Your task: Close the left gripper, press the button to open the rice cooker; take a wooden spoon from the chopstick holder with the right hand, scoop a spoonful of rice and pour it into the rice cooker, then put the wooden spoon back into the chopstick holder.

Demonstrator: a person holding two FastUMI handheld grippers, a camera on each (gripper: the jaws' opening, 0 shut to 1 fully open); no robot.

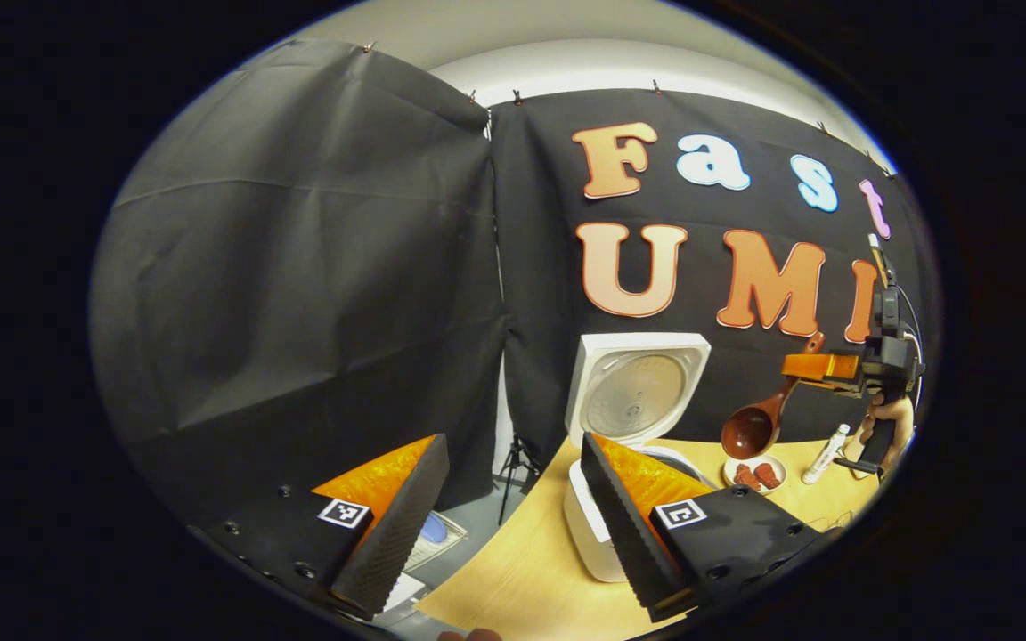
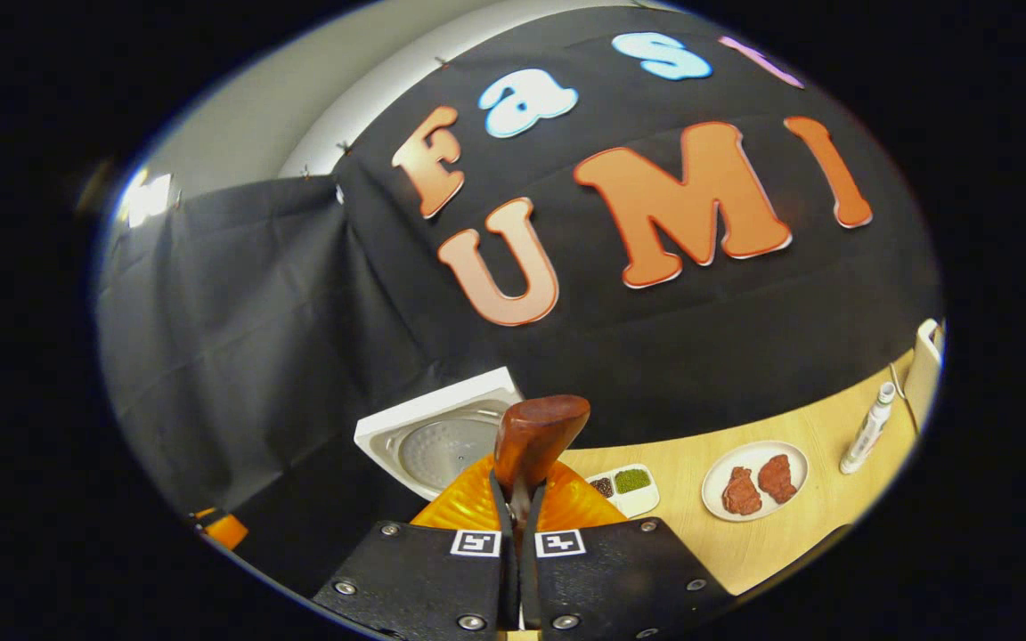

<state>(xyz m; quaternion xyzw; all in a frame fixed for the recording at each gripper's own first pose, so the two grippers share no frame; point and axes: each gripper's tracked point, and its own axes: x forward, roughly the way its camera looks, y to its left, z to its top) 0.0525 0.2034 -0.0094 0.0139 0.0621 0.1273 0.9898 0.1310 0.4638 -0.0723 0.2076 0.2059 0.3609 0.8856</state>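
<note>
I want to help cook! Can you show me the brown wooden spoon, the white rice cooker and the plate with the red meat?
Brown wooden spoon (image 1: 752,431), left gripper view, on its bowl.
White rice cooker (image 1: 586,525), left gripper view, on its body's side wall.
White round plate with red meat (image 2: 798,458), right gripper view, on its rim.
</note>
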